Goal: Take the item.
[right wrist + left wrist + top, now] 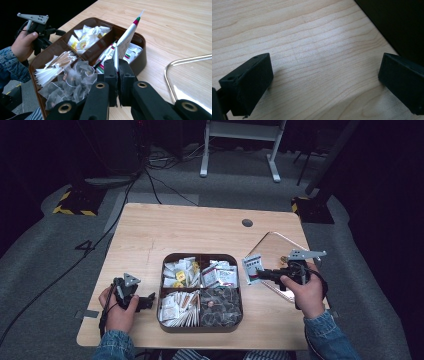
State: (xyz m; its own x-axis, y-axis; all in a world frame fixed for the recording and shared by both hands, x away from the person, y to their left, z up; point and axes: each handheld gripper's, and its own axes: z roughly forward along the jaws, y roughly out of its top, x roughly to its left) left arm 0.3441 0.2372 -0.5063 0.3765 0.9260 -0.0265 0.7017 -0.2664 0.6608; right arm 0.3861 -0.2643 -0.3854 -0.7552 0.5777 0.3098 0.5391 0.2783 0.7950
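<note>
We are carrying packet [252, 265] out of brown box [165, 290], right claw [259, 274] clamped on its edge, over desk [200, 230] between box and tray [270, 236] (transfer step, we judge). Next: easing over tray, releasing flat. Left claw [150, 301] resting apart, holding nothing.

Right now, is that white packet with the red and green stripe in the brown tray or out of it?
Out. The right gripper pinches the packet edge-on in the air, clear of the tray.
</note>
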